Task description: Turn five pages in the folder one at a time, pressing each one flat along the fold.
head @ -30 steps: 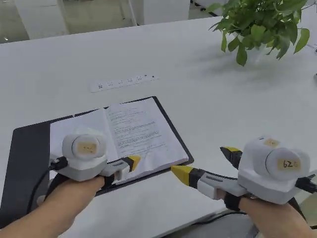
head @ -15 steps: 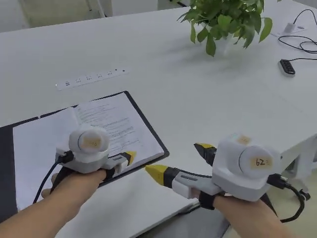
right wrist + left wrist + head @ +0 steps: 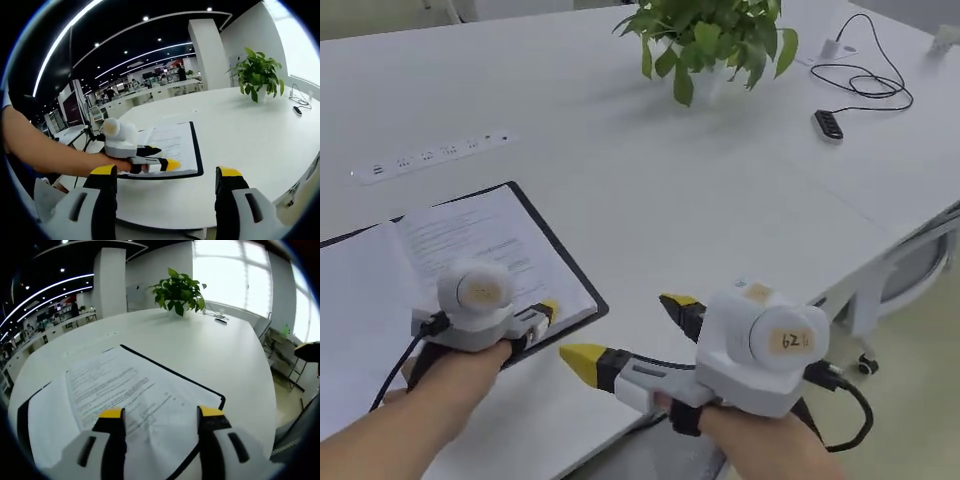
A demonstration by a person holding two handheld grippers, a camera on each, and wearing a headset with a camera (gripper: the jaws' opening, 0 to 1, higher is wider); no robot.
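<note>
folder (image 3: 460, 240) lies open at the near left of the white table (image 3: 720, 200), its printed sheets flat, none lifted or half over. we hold the left gripper (image 3: 160, 412) low over the near edge of the right-hand page (image 3: 130, 385), jaws spread apart with nothing between them; whether they touch the paper we cannot tell. the right gripper (image 3: 628, 330) hangs just off the folder's near right corner, over bare table, jaws wide apart and empty. we judge that no turn is under way: a page is either newly flattened or about to be taken. how many of the five are done we cannot read from these sheets. a potted plant (image 3: 710, 30) stands at the far right.
</note>
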